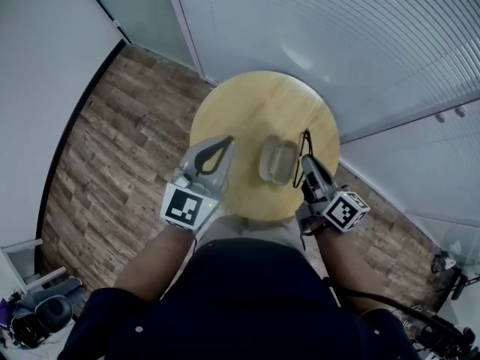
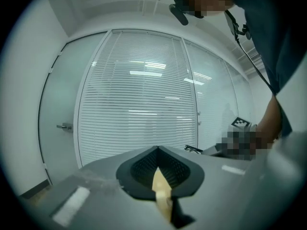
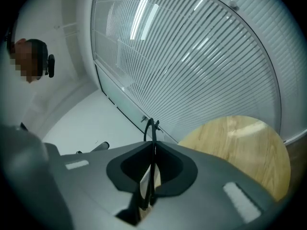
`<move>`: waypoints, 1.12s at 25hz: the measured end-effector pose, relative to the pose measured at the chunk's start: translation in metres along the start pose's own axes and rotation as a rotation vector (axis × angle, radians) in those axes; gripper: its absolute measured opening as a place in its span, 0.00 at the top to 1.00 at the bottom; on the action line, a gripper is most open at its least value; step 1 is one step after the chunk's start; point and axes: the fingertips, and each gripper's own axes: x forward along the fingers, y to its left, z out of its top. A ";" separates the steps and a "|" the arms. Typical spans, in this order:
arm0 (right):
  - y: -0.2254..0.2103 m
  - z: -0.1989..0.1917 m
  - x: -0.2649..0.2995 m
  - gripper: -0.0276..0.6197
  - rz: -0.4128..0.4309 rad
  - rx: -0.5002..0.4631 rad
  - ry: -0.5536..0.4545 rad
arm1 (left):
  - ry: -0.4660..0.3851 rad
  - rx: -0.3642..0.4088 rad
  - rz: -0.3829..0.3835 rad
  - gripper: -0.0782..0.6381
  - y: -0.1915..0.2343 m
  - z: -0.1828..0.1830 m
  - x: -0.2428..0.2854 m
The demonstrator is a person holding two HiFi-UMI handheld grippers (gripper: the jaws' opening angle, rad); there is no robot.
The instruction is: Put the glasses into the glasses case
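While the glasses [image 1: 304, 144] are up off the table [image 1: 255, 100] in a grip and not yet in the glasses case [image 1: 277, 161], the step in hand looks like the carry toward the case.

Head view: the case lies near the middle of the round wooden table, a little toward 5 o'clock. It is a pale grey-beige oblong with rounded corners, and I cannot tell whether it lies open. The right gripper [image 1: 306, 156] comes in over the table's edge at 4 o'clock, just beside the case. The thin black frame sticks out past its tips toward 12 o'clock. The left gripper [image 1: 227, 139] comes in at 8 o'clock, near the case's other side but apart from it, with its tips together.

Left gripper view: the jaws meet at the tips and nothing is between them. Only a sliver of tabletop shows through the gap lower down. A small dark frame shows at 3 o'clock, too small to read.

Right gripper view: the jaws are pressed nearly together on a thin black part of the frame, which rises past the tips toward 12 o'clock. The table lies off at 4 o'clock.

The next move probably calls for lowering the frame over the case. The left gripper may need to steady the case or open it, since a light case could slide.
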 end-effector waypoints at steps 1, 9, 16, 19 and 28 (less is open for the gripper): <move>-0.005 -0.004 0.005 0.91 0.004 0.010 0.001 | 0.018 -0.005 -0.010 0.89 -0.002 -0.005 0.002; -0.041 -0.036 0.027 0.91 -0.019 0.050 0.025 | 0.097 -0.004 -0.023 0.89 0.003 -0.043 0.016; -0.084 -0.065 0.039 0.91 -0.065 0.104 0.057 | 0.143 -0.013 0.002 0.89 0.013 -0.080 0.034; -0.099 -0.077 0.042 0.91 -0.089 0.161 0.055 | 0.146 -0.030 0.012 0.89 0.017 -0.088 0.038; -0.122 -0.102 0.064 0.91 -0.131 0.156 0.086 | 0.163 -0.037 0.011 0.89 0.021 -0.114 0.044</move>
